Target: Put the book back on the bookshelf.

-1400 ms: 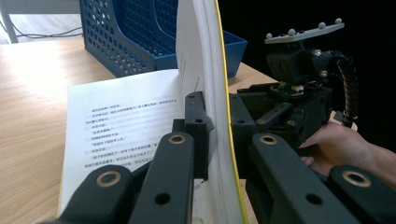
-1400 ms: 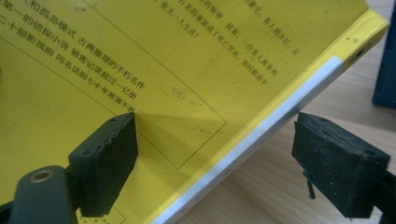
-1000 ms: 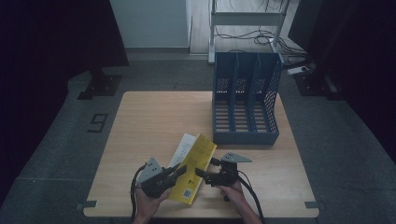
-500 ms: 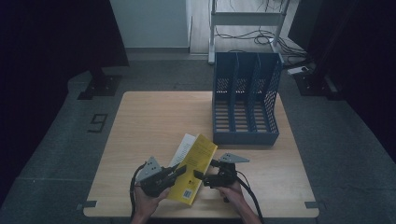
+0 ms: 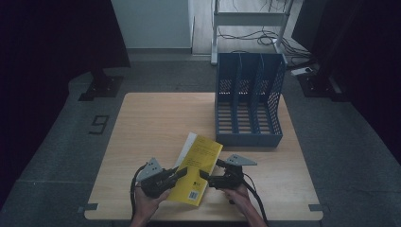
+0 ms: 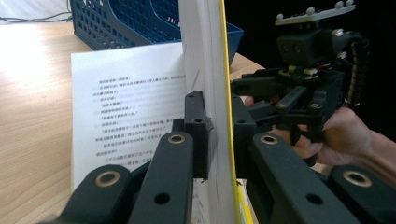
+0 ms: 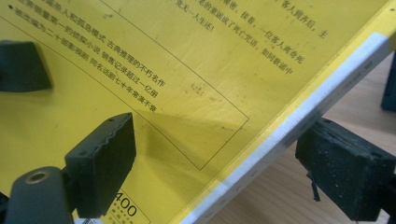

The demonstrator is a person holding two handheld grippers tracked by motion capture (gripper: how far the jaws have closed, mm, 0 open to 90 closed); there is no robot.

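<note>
Nothing has moved; blue file rack point(image 5: 249, 101) stands empty.

Left gripper point(image 5: 182, 173), right gripper point(image 5: 203, 174): black, brass-ringed pivots, ribbed pads point(image 7: 103, 161), grey 3-cornered plates, black cables. Bare forearms, no sleeves.

place: lab or studio | cues: black drapes point(image 5: 56, 42), floor mark point(image 5: 99, 124), metal rack point(image 5: 250, 19)

- The blue file rack point(image 5: 249, 101) blocks the table's point(image 5: 151, 123) far right.
- Bare wood left of the rack leaves open passage.
- The yellow book point(image 5: 197, 169) stands between both grippers.
</note>
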